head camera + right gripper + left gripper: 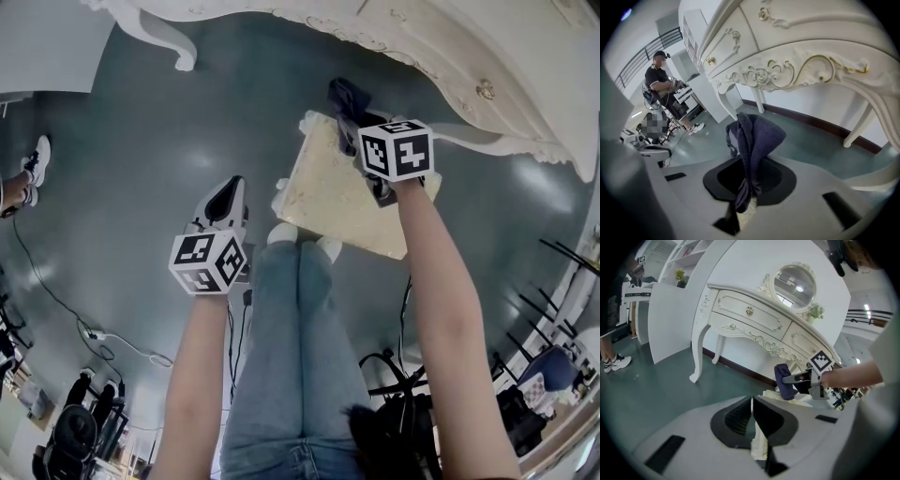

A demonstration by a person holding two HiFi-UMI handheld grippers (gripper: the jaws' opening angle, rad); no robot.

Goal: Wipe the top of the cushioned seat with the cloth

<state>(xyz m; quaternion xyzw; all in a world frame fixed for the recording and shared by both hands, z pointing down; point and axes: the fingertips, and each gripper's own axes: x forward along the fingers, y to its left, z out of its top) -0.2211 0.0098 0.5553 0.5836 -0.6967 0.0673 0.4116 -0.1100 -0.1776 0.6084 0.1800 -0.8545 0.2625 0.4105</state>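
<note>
As the head view shows, the right gripper [362,127] holds the cloth [347,96] at the upper corner of the cushioned seat [328,202] at mid-frame, while the left gripper [225,195] hangs apart at lower left.

Left gripper view: jaws together, nothing between them.

Right gripper view: jaws clamped on the cloth.

Wiping appears barely begun, with most of the seat top left to do.
</note>
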